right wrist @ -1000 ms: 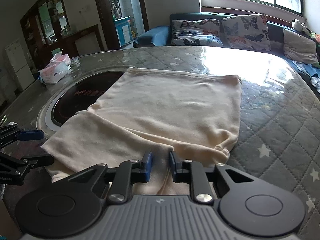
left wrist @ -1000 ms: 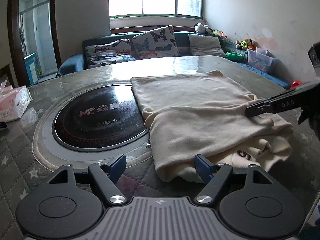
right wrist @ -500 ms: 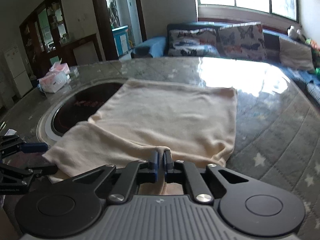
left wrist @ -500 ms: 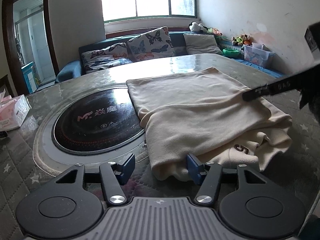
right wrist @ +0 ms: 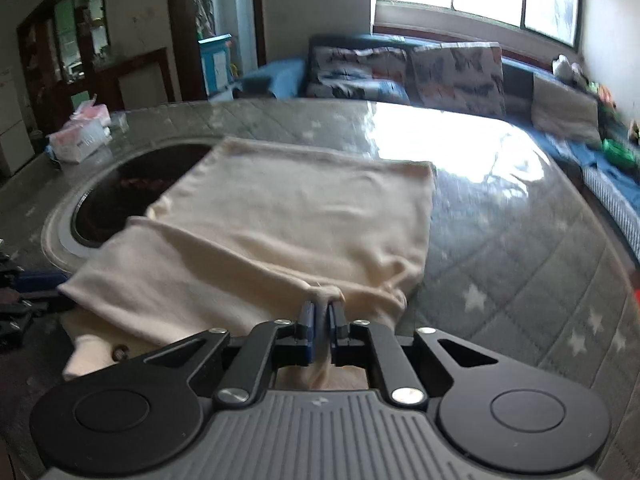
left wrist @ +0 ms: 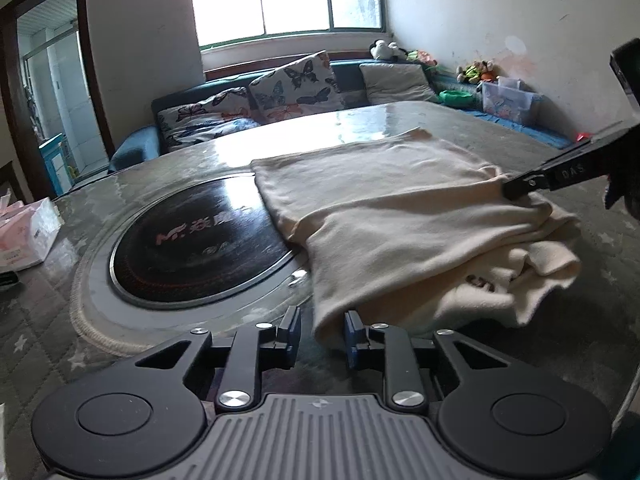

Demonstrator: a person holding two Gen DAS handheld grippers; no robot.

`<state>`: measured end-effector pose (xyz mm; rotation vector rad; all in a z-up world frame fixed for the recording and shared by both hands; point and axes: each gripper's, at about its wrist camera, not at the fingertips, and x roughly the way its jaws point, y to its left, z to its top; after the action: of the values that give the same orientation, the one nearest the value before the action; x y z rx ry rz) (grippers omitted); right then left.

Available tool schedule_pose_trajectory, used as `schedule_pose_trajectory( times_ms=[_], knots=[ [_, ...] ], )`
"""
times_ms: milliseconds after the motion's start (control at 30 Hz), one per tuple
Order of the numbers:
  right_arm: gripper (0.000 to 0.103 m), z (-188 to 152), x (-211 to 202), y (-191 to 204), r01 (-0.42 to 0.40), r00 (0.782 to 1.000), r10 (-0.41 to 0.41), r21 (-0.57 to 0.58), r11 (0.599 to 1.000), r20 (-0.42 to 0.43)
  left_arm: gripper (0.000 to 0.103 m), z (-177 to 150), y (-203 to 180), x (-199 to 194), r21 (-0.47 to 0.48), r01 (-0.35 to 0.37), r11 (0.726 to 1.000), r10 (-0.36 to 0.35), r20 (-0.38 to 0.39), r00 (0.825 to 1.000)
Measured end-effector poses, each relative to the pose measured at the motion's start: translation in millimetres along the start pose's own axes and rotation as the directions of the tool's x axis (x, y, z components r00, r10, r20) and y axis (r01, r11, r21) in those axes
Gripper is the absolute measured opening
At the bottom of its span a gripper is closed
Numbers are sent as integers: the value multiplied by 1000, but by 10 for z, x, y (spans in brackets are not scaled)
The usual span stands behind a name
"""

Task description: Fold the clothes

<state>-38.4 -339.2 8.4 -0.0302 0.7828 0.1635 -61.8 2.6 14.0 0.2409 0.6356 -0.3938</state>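
Quilted grey table [left wrist: 48, 312] with inset black cooktop [left wrist: 200, 240], cream garment [left wrist: 400, 216] beside cooktop, sofa behind, left gripper [left wrist: 320, 334] jaws apart at garment's near corner, right gripper [right wrist: 321, 318] clamped on a fold.

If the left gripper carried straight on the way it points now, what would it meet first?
Most likely the near corner of the cream garment, which lies just ahead of the open left gripper, nearer its right finger; depth is hard to judge.

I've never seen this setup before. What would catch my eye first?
A cream garment lies half folded across the table, partly over a round black cooktop set into it. The right gripper is shut on a pinch of the cloth at the near edge. The left gripper stands open at the garment's corner.
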Motion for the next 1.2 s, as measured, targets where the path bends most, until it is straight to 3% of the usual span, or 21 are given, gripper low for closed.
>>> schedule_pose_trajectory(
  times_ms=[267, 300, 467, 533, 600, 967, 1200],
  knots=[
    [18, 49, -158, -74, -16, 997, 17, -7, 1000, 75, 32, 117, 185, -154, -23, -2, 1000, 3, 17, 1000],
    [18, 54, -156, -67, -27, 996, 28, -11, 1000, 82, 36, 158, 195, -170, -26, -7, 1000, 7, 28, 1000],
    [19, 69, -46, 12, -85, 993, 87, -32, 996, 80, 36, 377, 143, -115, -46, 14, 999, -11, 63, 998],
    [23, 56, 18, 56, -106, 991, 109, -44, 993, 73, 36, 459, 68, -36, -39, 30, 999, -27, 72, 997],
    [34, 48, 62, 73, -109, 991, 112, -49, 993, 68, 36, 530, -3, 59, -32, 44, 999, -42, 76, 996],
    [35, -25, 109, 31, -116, 991, 121, -84, 990, 54, 36, 624, -120, 602, -49, 57, 997, -58, -14, 998],
    [38, -8, 63, 63, -127, 989, 134, -106, 986, 60, 39, 620, -135, 554, -26, 58, 998, -58, -7, 998]
  ],
)
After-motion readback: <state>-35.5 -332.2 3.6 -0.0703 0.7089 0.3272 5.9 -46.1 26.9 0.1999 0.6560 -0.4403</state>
